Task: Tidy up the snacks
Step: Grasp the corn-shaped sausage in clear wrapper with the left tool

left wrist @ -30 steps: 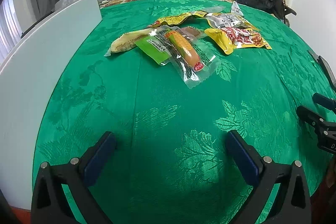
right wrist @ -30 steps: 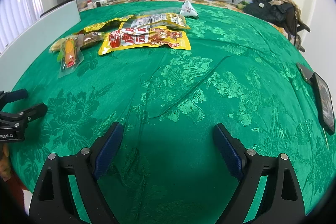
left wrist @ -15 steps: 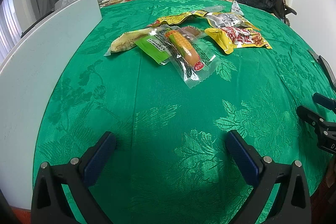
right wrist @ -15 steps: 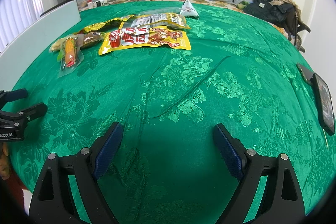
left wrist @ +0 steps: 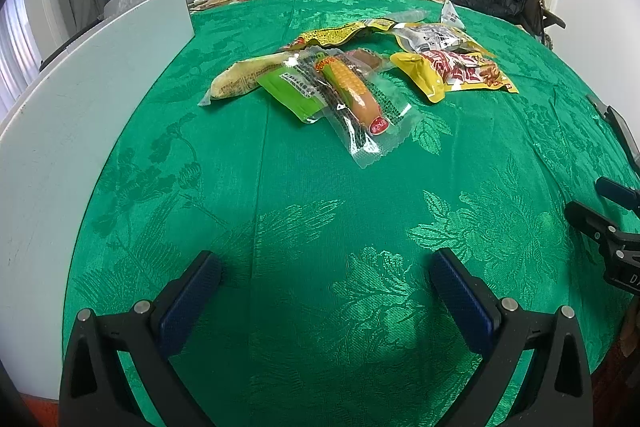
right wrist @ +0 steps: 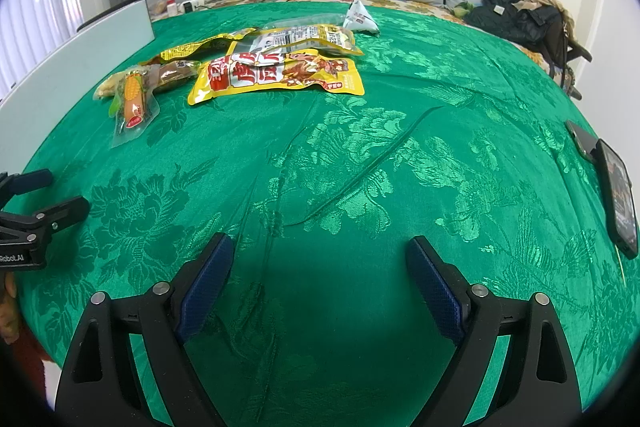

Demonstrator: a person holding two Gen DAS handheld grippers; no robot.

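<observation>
— Snacks sit where, on that green cloth (right wrist: 400,155)?

— Toward its far half, in a loose cluster, well apart from both tools. Largest is the yellow-and-red pouch (right wrist: 280,75), lying flat. Behind it, touching, is a yellow-edged packet with a printed label (right wrist: 304,37). Left of those lies the clear-wrapped corn sausage (left wrist: 354,97), overlapping a green packet (left wrist: 294,93) and a pale bread-like pack (left wrist: 244,77). A small white triangular packet (right wrist: 360,17) sits alone at the back.

— And the left gripper (left wrist: 324,281)?

— Spread wide, blue pads (left wrist: 190,301) facing each other over bare cloth near the close edge, holding nothing.

— The right gripper (right wrist: 320,267)?

— Equally wide apart, empty, above the cloth; whether its fingers touch the fabric I cannot tell. A dark phone (right wrist: 618,195) lies at the cloth's right edge, and a white board (left wrist: 60,147) runs along the left.
</observation>
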